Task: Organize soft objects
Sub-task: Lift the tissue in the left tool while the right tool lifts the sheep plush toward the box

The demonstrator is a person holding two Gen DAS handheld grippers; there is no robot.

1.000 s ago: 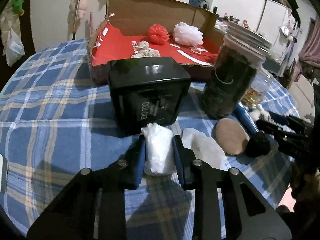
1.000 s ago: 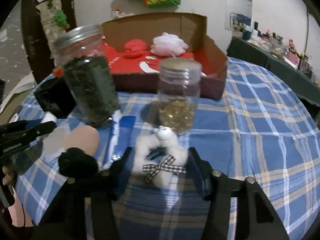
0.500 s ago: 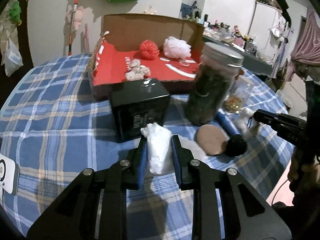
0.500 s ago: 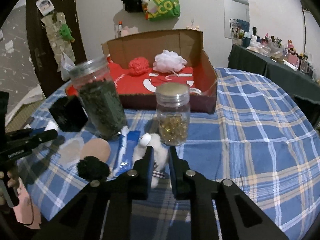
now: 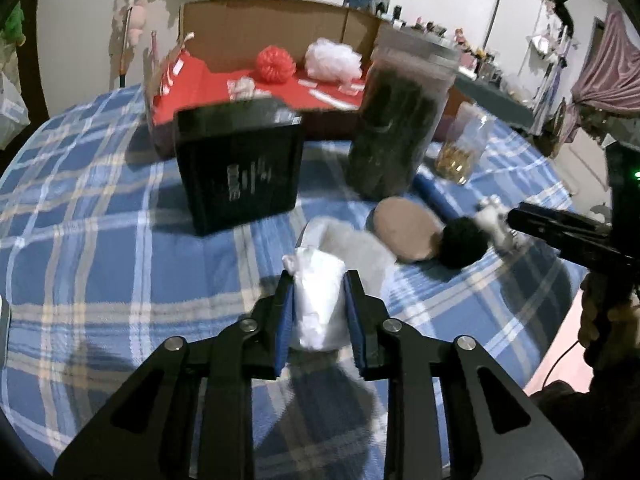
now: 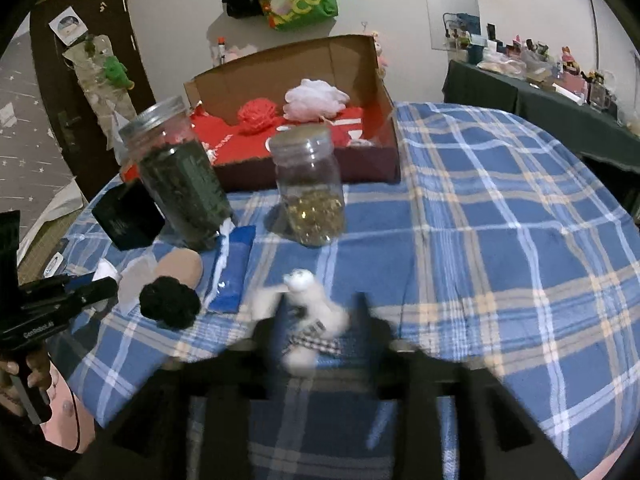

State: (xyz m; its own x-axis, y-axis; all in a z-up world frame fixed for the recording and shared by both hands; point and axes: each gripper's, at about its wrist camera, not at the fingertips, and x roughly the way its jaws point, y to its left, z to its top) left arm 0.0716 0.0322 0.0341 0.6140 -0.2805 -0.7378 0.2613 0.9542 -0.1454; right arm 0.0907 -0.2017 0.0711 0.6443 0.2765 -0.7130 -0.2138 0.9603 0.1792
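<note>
My left gripper [image 5: 319, 280] is shut on a white crinkly wad [image 5: 318, 304], held just above the blue checked tablecloth. My right gripper [image 6: 318, 320] is blurred and its jaws are opening. A white plush toy [image 6: 310, 300] with a checked bow lies between them on the cloth, and the pads stand apart from it. At the back, an open cardboard box [image 6: 288, 68] with a red lining holds a red pouf [image 5: 275, 65], a white pouf [image 5: 333, 59] and a small pale soft thing [image 5: 242, 87].
Between the grippers and the cardboard box stand a black box [image 5: 240, 168], a tall jar of dark leaves [image 5: 396, 128] and a small jar [image 6: 312, 192]. A blue tube [image 6: 234, 268], a tan pad [image 6: 180, 268], a black pompom [image 6: 170, 302] and a white pad [image 5: 352, 244] lie nearby.
The right jaws were shut on the plush toy half a second ago and now stand apart around it. My left gripper has shifted a little with the white wad in it.
</note>
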